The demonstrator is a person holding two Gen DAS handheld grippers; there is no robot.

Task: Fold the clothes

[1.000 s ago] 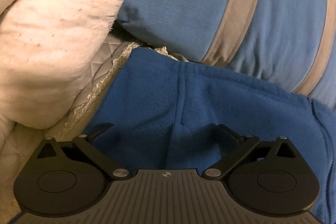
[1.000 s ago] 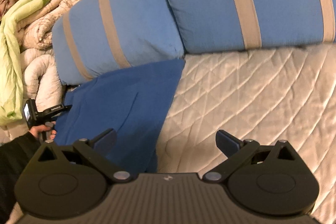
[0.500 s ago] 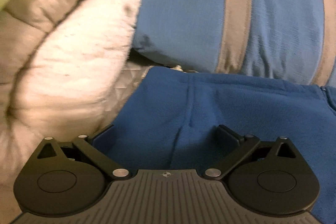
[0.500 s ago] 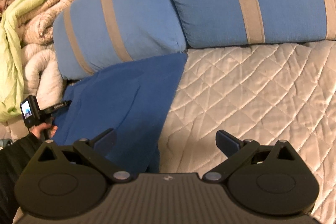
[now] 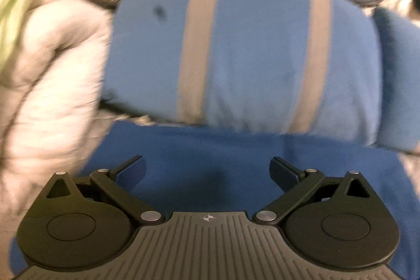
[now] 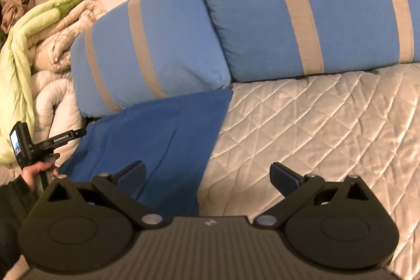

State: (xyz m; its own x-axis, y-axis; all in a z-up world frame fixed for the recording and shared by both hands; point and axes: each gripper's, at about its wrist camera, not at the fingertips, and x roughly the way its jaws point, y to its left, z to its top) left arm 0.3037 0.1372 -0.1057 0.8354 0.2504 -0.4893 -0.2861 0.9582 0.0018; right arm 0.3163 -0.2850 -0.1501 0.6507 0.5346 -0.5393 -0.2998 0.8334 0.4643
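The deep-blue fleece garment (image 6: pixel 162 133) is laid flat on the cream quilted bedspread (image 6: pixel 315 127), its far edge tucked against the near side of the light-blue pillow with tan stripes (image 6: pixel 147 57). Its long axis is seen to run from that pillow back toward the person, with one straight side edge lying on bare quilt.

The left gripper (image 5: pixel 207 172) is held directly over the garment, jaws spread and nothing between them; this view is blurred. The right gripper (image 6: pixel 207 175) is also released and empty, and is poised over the side edge farthest from the pile of pale bedding (image 6: pixel 52 85); only its left finger is over fleece. Either corner is judged within easy reach.
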